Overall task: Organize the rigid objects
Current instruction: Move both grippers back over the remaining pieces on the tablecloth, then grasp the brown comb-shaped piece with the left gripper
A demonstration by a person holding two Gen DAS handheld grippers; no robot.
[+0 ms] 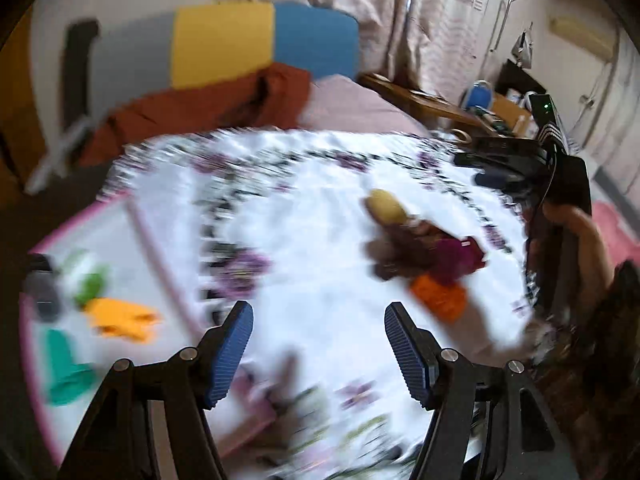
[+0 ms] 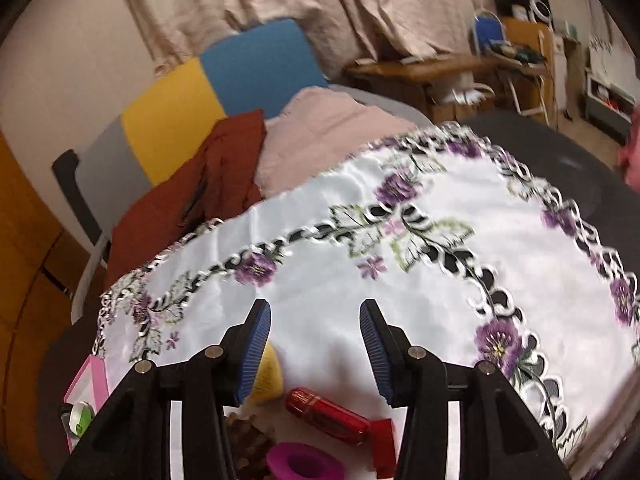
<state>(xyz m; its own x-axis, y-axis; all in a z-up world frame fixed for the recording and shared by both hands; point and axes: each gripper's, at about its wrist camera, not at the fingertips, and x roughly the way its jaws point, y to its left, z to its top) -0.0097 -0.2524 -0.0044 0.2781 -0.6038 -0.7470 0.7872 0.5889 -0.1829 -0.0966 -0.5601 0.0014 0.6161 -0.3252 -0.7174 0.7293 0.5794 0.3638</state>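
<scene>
The left wrist view is smeared by motion. My left gripper [image 1: 318, 354] is open over the white flowered cloth [image 1: 320, 240], with nothing between its blue pads. Ahead to the right lies a cluster: a yellow piece [image 1: 386, 206], a brown lump [image 1: 400, 250], a magenta piece [image 1: 456, 258] and an orange piece [image 1: 440, 296]. My right gripper [image 2: 316, 350] is open above bare cloth [image 2: 400, 280]. Just below its fingers lie a yellow piece [image 2: 270, 376], a red cylinder [image 2: 328, 412], a magenta ring [image 2: 304, 462] and a pine cone [image 2: 248, 436].
A pink-rimmed tray [image 1: 154, 256] at the left holds green, orange, teal and grey items. A hand [image 1: 572, 232] holds the other gripper at the right edge. Behind the table are a yellow and blue chair [image 2: 224, 80], rust and pink fabric [image 2: 224, 184] and a wooden desk [image 2: 420, 68].
</scene>
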